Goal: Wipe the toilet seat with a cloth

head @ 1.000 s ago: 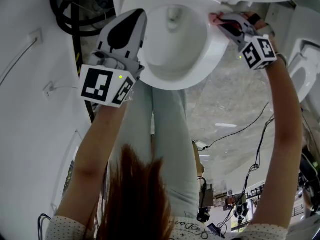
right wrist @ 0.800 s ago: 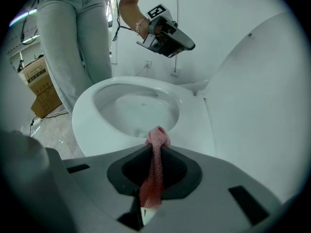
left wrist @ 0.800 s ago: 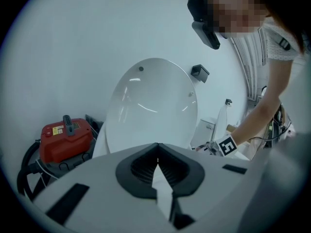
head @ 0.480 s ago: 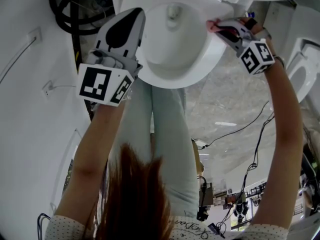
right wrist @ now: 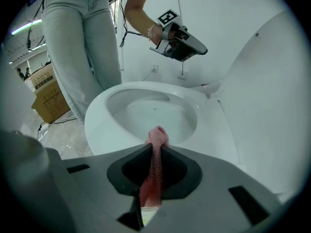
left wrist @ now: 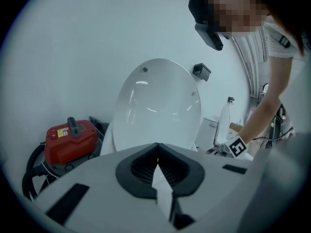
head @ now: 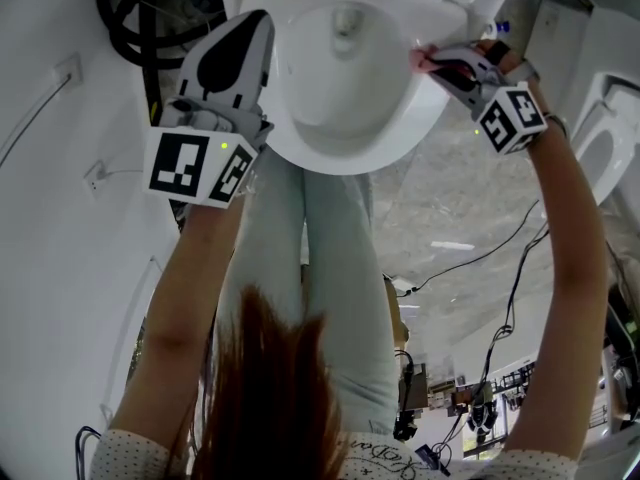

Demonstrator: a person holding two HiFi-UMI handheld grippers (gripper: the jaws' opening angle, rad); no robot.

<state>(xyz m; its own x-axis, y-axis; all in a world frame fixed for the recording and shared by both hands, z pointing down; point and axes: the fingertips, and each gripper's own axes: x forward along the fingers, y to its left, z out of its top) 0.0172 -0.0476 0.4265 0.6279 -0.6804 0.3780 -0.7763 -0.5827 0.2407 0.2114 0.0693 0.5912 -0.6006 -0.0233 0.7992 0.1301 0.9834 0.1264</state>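
The white toilet seat (head: 425, 118) rings the bowl at the top of the head view, with the lid (left wrist: 155, 106) raised behind it. My right gripper (head: 436, 62) is shut on a pink cloth (head: 422, 60), and the cloth's end rests against the seat's right rim near the hinge. In the right gripper view the cloth (right wrist: 154, 159) runs between the jaws and pokes out over the seat (right wrist: 221, 130). My left gripper (head: 258, 26) hovers at the seat's left side, jaws shut with nothing between them (left wrist: 156, 155).
A red canister (left wrist: 70, 139) with black hose sits left of the toilet by the wall. A spray bottle (left wrist: 224, 120) stands to the toilet's right. Cardboard boxes (right wrist: 48, 101) and cables lie on the floor behind the person's legs (right wrist: 82, 47).
The right gripper has slid the pink cloth a little along the rim toward the hinge. The left gripper has drifted left, away from the bowl.
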